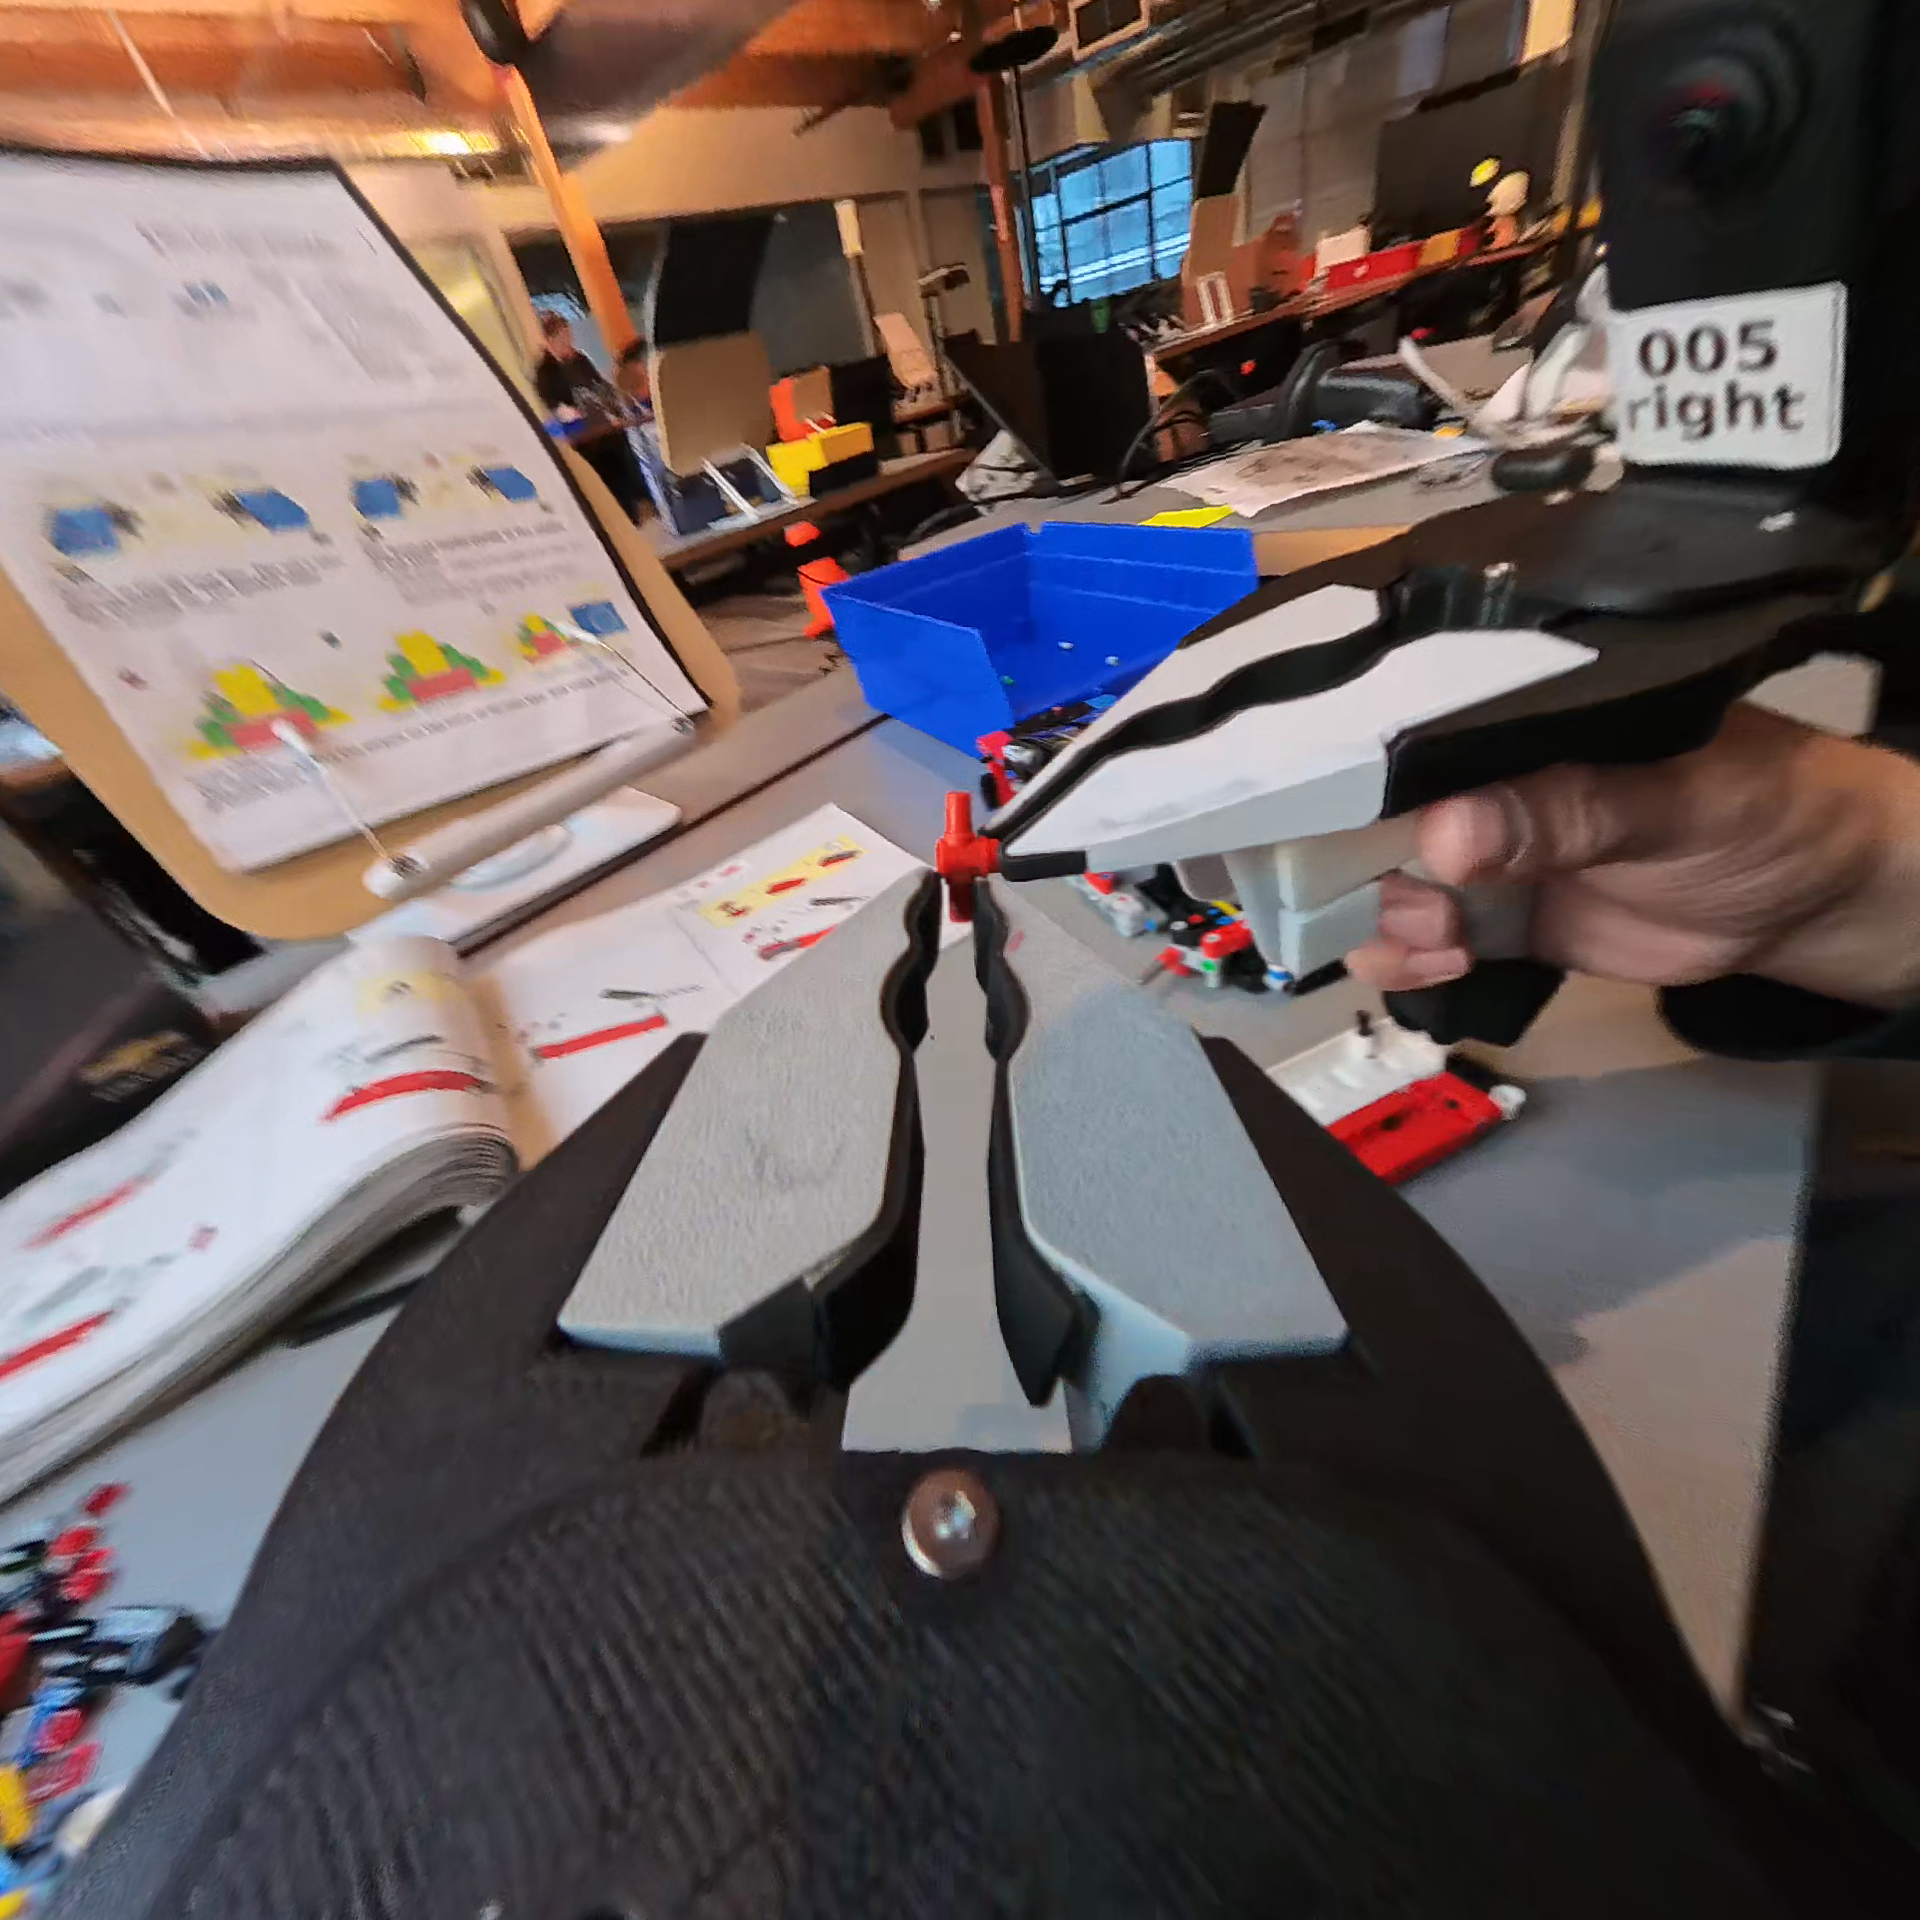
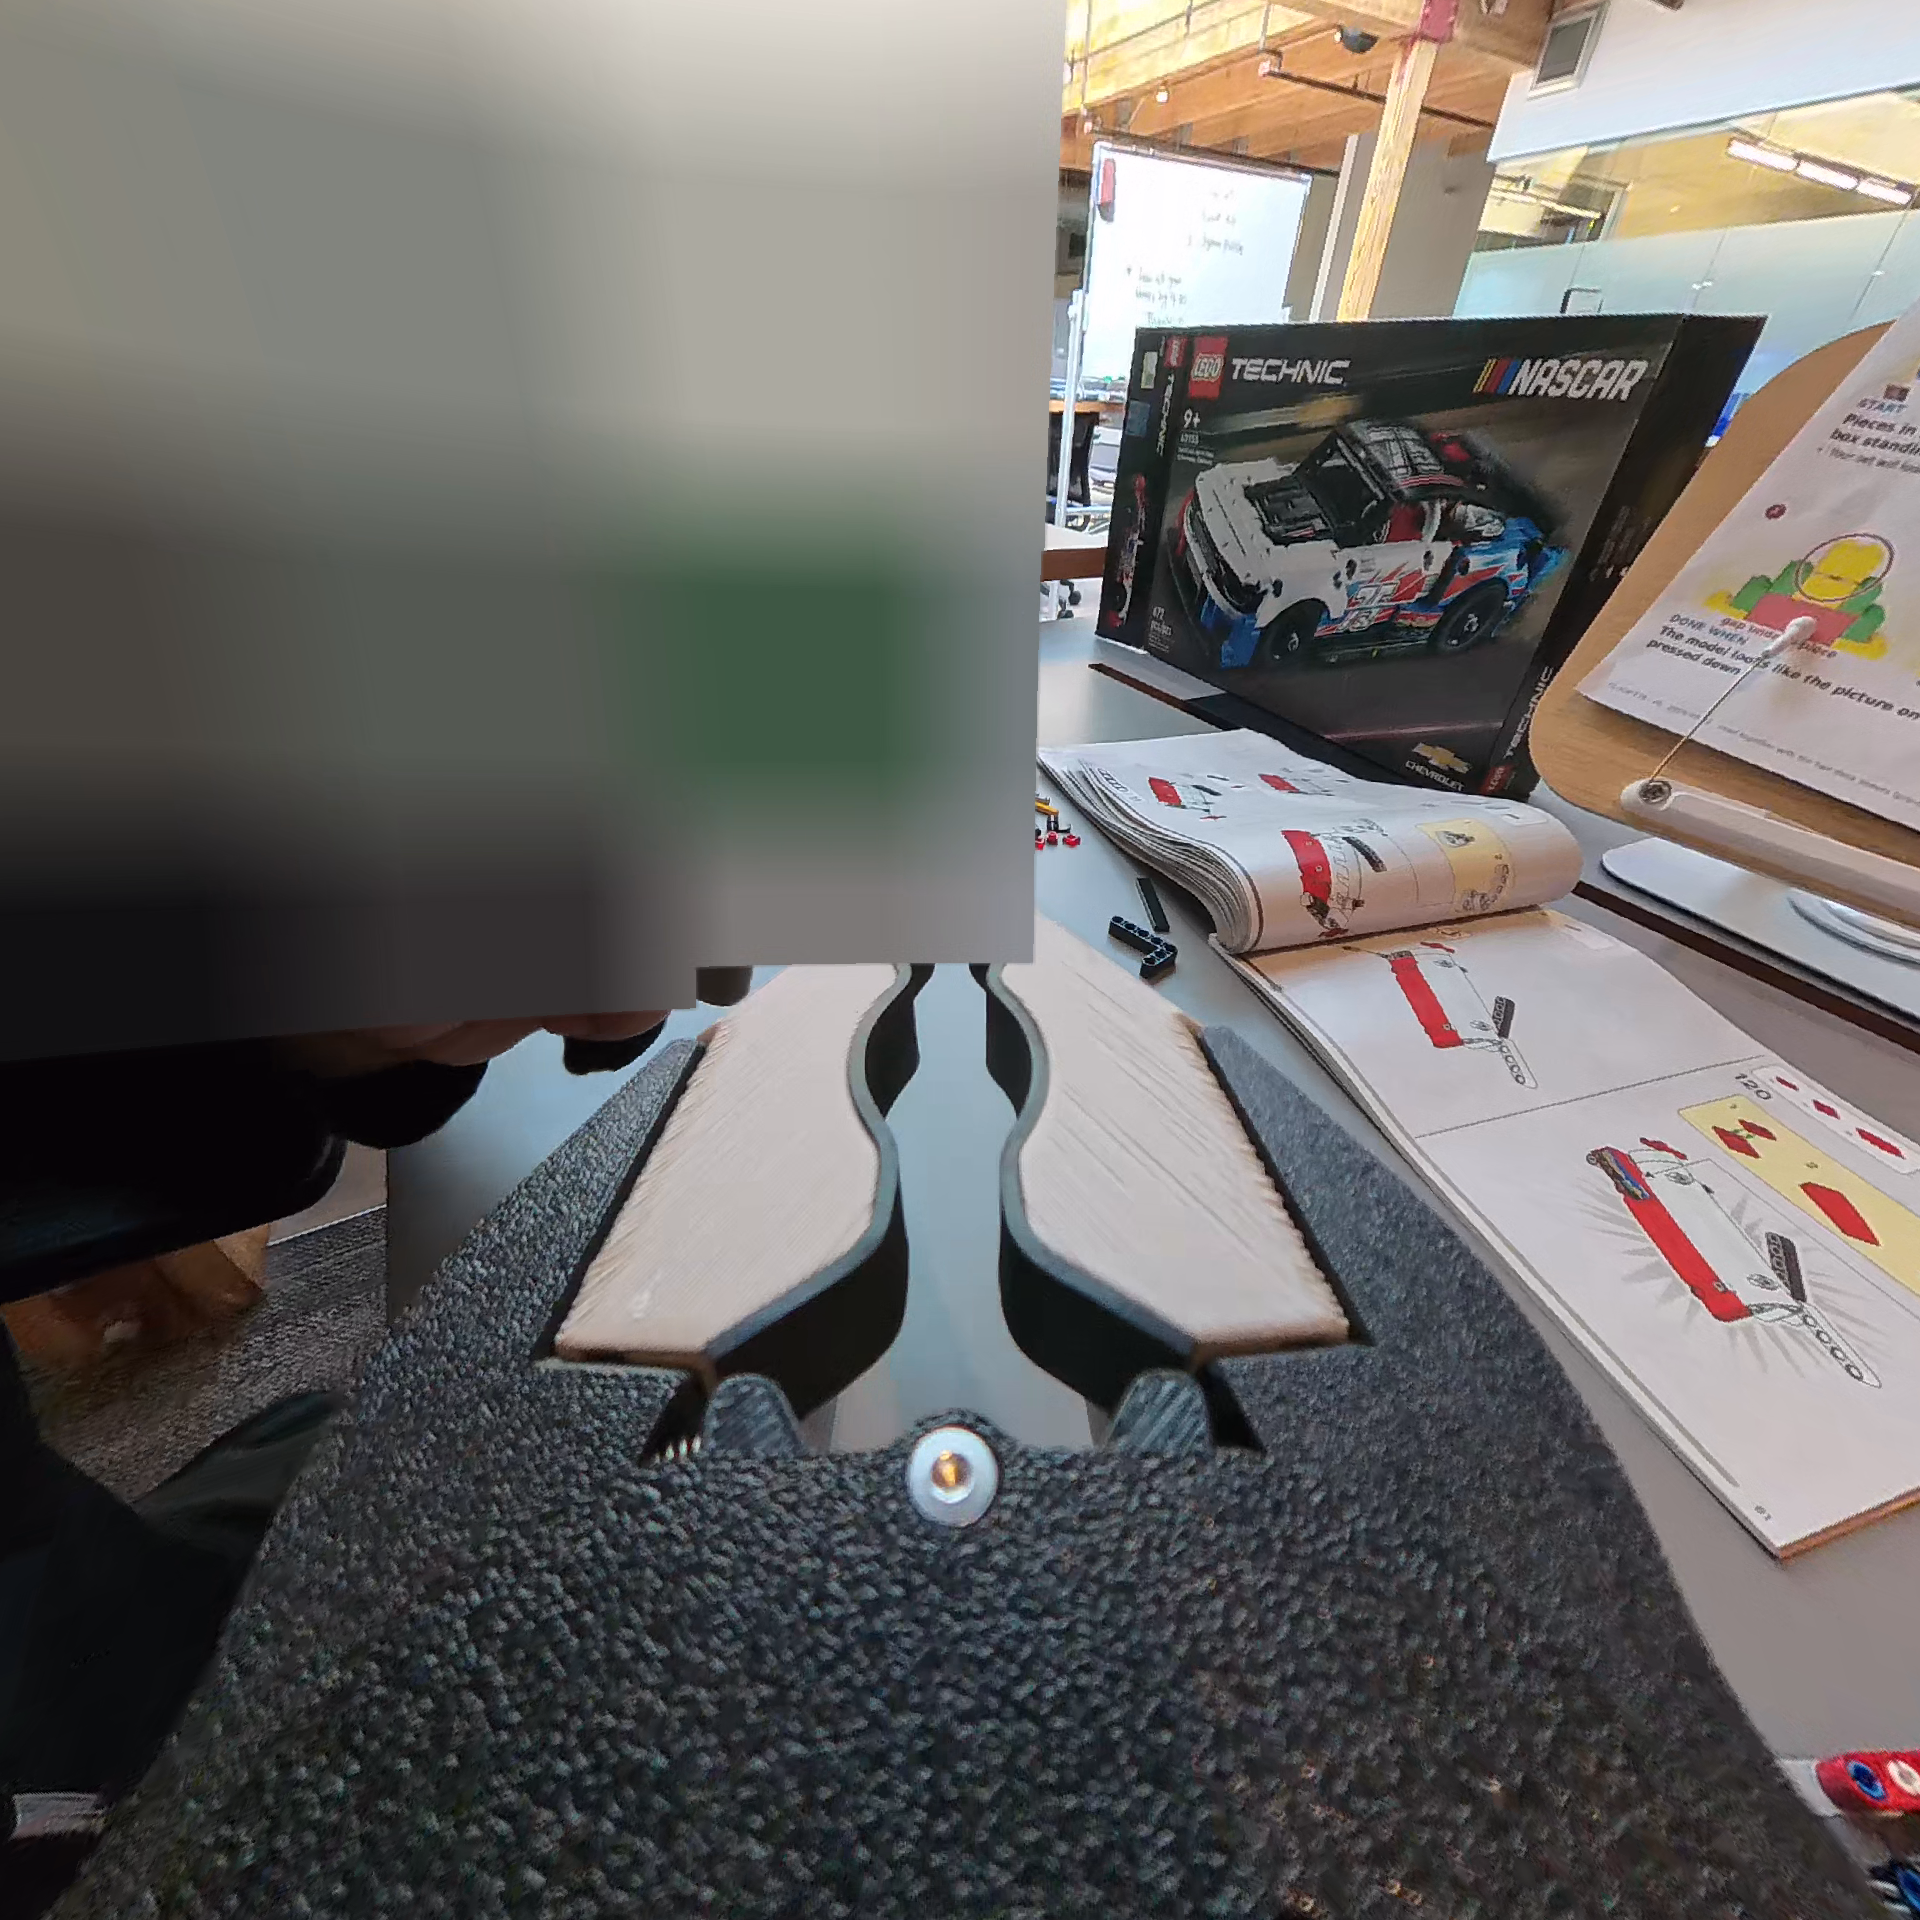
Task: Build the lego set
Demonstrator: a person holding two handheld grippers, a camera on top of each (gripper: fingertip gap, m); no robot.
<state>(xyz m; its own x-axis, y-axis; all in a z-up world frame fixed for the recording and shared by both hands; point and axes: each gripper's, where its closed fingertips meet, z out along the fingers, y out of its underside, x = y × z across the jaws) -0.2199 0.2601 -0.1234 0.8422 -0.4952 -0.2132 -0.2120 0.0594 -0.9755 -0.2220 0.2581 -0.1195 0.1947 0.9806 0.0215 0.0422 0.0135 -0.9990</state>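
Observation:
A small red connector piece (image 1: 957, 854) is held up above the grey table (image 1: 1610, 1226). My left gripper (image 1: 955, 902) is shut on its lower end from below. My right gripper (image 1: 1000, 850) comes in from the right, held by a hand (image 1: 1621, 873), with its tips closed on the piece's side stub. In the right wrist view the right gripper (image 2: 948, 975) stands almost closed, with only a narrow gap. A blurred patch hides its fingertips and the piece there.
An open instruction booklet (image 1: 436, 1049) (image 2: 1507, 1049) lies on the table. A blue bin (image 1: 1029, 623) stands behind, and a sheet on a stand (image 1: 260, 468) at the left. A red and white part-built piece (image 1: 1403, 1112) and loose pieces (image 1: 62, 1621) lie nearby. The set's box (image 2: 1403, 540) stands beyond a black L-beam (image 2: 1143, 940). The tips of both grippers are at nearly the same place.

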